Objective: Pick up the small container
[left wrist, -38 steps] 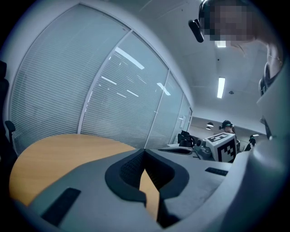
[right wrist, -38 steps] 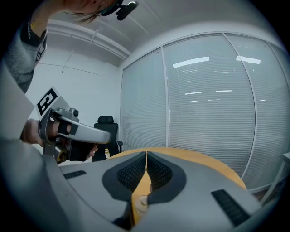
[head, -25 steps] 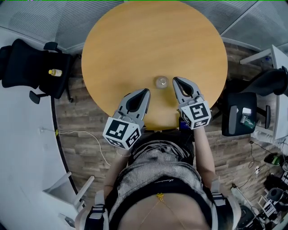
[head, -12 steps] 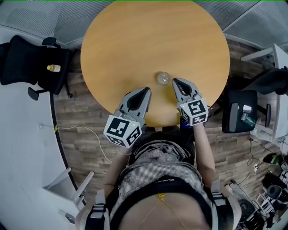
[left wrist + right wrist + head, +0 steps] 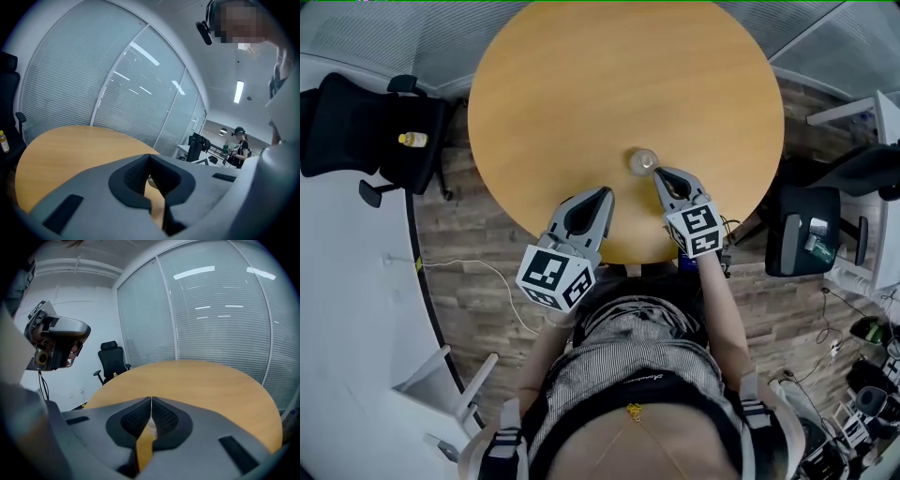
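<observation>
in the head view, the small container is sitting on the round table, toward the person's near-right part of the top, and it is looking like a squat, clear, round pot of glass or plastic. the right gripper is pointing at it with its tips just beside the near rim; contact cannot be judged from here. this is probably the lining-up before a grab. the left gripper is waiting apart over the near edge, likely kept clear since one tool is enough for so small a thing. the tabletop is showing as smooth, matte, honey-coloured wood laminate. in the left gripper view, the left gripper is showing grey moulded shells with black ribbed pads, tips meeting and gripping nothing, bare table behind. in the right gripper view, the right gripper is likewise pressing its ribbed tips together on nothing, and the container is not clearly showing past them, so the tongs would need to widen before taking it.
</observation>
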`<state>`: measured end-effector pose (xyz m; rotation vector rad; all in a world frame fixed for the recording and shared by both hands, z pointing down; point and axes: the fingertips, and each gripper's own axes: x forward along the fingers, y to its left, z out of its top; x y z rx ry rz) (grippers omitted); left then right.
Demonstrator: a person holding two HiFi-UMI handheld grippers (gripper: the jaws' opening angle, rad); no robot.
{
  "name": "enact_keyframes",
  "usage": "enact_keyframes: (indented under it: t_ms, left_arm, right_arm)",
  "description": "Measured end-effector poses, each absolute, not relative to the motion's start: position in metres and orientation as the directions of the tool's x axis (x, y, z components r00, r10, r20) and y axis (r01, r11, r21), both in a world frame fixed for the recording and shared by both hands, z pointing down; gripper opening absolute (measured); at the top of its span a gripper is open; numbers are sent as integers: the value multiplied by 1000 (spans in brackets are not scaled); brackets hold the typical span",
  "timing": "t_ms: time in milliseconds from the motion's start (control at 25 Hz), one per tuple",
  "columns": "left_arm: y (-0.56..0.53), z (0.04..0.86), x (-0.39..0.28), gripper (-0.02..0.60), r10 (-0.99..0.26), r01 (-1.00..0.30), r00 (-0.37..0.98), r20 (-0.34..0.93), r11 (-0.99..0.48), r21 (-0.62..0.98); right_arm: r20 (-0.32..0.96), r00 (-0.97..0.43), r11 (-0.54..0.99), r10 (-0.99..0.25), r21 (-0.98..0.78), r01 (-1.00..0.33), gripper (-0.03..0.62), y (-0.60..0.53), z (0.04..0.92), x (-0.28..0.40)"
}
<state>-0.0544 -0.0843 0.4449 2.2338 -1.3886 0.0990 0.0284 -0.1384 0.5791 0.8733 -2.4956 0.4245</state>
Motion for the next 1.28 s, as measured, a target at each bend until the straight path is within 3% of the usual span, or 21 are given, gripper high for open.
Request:
enact_keyframes:
  t_ms: [360,960,1000,1080,1280]
  left_arm:
    - [-86,451,-57,3,-820,-862,465,332,-334,381]
    - [-82,456,-56,3,-811,-865,466,354,-332,377]
    - [-82,456,-55,3,-811,-865,464,355,-330,377]
    - [-84,456,-53,3,-811,-864,467,353,-332,379]
    - [-83,456,-52,3,-804,-857,478,352,-340,387]
  right_arm:
    - [592,-653,749,-472,-121,-651,20,-135,607,28]
    - [593,-631,684,-500,-177,-708,27,-135,628,34]
    - [596,-627,679,-502,-178,-712,42,-136,630,36]
    - [608,-620,677,-496,-176,-715,138,-137,634,38]
    - [614,-626,685,-482,-182,-705,205,-136,640,32]
